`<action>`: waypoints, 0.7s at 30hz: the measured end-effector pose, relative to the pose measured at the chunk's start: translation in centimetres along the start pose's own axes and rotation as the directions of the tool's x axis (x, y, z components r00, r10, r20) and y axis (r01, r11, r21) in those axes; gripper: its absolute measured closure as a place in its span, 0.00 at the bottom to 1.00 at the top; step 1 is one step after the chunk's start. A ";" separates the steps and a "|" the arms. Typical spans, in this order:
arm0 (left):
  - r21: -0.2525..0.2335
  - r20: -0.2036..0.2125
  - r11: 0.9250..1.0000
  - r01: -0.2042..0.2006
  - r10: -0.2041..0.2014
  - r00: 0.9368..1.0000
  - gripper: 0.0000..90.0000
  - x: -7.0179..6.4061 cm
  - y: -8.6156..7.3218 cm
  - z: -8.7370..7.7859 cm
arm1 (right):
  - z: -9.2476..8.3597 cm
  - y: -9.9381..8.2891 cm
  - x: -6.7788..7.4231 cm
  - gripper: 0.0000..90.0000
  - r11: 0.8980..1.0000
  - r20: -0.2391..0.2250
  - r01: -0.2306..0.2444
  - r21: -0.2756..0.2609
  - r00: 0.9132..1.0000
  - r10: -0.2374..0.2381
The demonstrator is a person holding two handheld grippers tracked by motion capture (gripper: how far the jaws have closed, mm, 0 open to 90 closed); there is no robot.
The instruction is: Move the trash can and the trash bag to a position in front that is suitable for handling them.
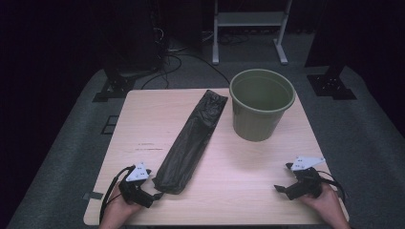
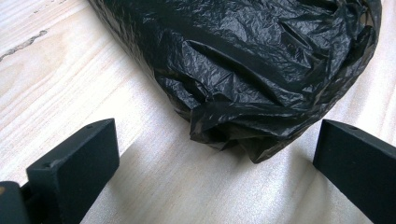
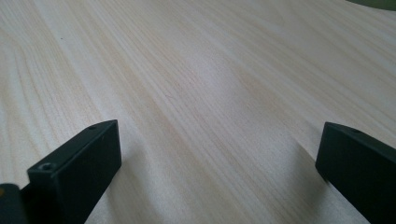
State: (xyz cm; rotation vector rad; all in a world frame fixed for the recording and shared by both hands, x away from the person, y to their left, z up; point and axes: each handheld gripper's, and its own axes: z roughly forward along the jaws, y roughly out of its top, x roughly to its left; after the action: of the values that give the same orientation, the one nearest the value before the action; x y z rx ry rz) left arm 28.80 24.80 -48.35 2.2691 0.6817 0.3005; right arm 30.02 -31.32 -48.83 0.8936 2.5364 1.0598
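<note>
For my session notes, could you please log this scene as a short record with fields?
surface: wooden table
bag: black plastic bag, folded long, lying flat left of centre
bin: green bin, upright, far right
left claw: left claw open, at the bag's near end, not gripping
right claw: right claw open, above bare wood

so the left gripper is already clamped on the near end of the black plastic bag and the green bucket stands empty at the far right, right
Not clamped. In the left gripper view the left gripper stands open, its jaws apart, just short of the crumpled black plastic bag. The round green bucket does stand empty at the far right.
</note>
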 end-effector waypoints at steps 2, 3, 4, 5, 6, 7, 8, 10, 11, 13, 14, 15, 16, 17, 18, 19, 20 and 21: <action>0.000 0.000 1.000 0.000 0.000 1.000 0.00 0.0 0.0 0.0 | 0.0 0.0 0.1 0.00 1.000 0.001 -0.003 0.000 1.000 0.003; 0.000 0.000 1.000 0.000 0.000 1.000 0.00 0.0 0.0 0.0 | 0.0 0.0 0.1 0.00 1.000 0.001 -0.003 0.000 1.000 0.003; 0.000 0.000 1.000 0.000 0.000 1.000 0.00 0.0 0.0 0.0 | -0.1 -0.1 0.2 0.00 1.000 0.004 -0.008 0.000 1.000 0.008; 0.000 0.000 1.000 0.000 0.000 1.000 0.00 0.0 0.0 0.0 | -0.1 -0.1 0.2 0.00 1.000 0.004 -0.008 0.000 1.000 0.008; 0.000 0.000 1.000 0.000 0.000 1.000 0.00 0.0 0.0 0.0 | -0.1 -0.1 0.1 0.00 1.000 0.004 -0.007 0.000 1.000 0.007; 0.000 0.000 1.000 0.000 0.000 1.000 0.00 0.0 0.0 0.0 | -0.1 -0.1 0.1 0.00 1.000 0.004 -0.007 0.000 1.000 0.007; 0.000 0.000 1.000 0.000 0.000 1.000 0.00 0.0 0.0 0.0 | -0.1 -0.1 0.1 0.00 1.000 0.004 -0.007 0.000 1.000 0.007; 0.000 0.000 1.000 0.000 0.000 1.000 0.00 0.0 0.0 0.0 | -0.1 -0.1 0.1 0.00 1.000 0.004 -0.007 0.000 1.000 0.007; 0.000 0.000 1.000 0.000 0.000 1.000 0.00 0.0 0.0 0.0 | -0.1 -0.1 0.1 0.00 1.000 0.004 -0.007 0.000 1.000 0.007; 0.000 0.000 1.000 0.000 0.000 1.000 0.00 0.0 0.0 0.0 | -0.1 -0.1 0.2 0.00 1.000 0.004 -0.007 0.000 1.000 0.007; 0.000 -0.001 1.000 0.000 0.000 1.000 0.00 0.0 0.0 0.0 | -0.1 -0.1 0.2 0.00 1.000 0.007 -0.012 0.002 1.000 0.012; 0.000 -0.001 1.000 0.000 0.000 1.000 0.00 0.0 0.0 0.0 | -0.1 -0.1 0.2 0.00 1.000 0.007 -0.012 0.002 1.000 0.012; 0.000 -0.001 1.000 0.001 -0.001 1.000 0.00 0.0 0.0 0.0 | -0.2 -0.1 0.2 0.00 1.000 0.010 -0.010 0.006 1.000 0.010; 0.000 -0.001 1.000 0.001 -0.001 1.000 0.00 0.0 0.0 0.0 | -0.2 -0.1 0.2 0.00 1.000 0.010 -0.010 0.006 1.000 0.010; 0.000 -0.001 1.000 0.001 -0.001 1.000 0.00 0.0 0.0 0.0 | -0.3 -0.2 0.2 0.00 1.000 0.010 -0.014 0.010 1.000 0.014; 0.000 -0.001 1.000 0.001 -0.001 1.000 0.00 0.0 0.0 0.0 | -0.3 -0.2 0.1 0.00 1.000 0.013 -0.017 0.014 1.000 0.017; 0.000 -0.002 1.000 0.001 -0.001 1.000 0.00 0.0 0.0 0.0 | -0.4 -0.1 0.1 0.00 1.000 0.009 -0.019 0.016 1.000 0.018; 0.001 -0.003 1.000 0.002 -0.002 1.000 0.00 0.0 0.0 0.0 | -0.4 -0.1 0.1 0.00 1.000 0.008 -0.023 0.015 1.000 0.022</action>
State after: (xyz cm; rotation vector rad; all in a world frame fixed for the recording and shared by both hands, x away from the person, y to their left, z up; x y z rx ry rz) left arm 28.77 24.77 -48.34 2.2690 0.6855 0.3027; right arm 29.72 -31.53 -48.60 0.9305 2.5375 1.0431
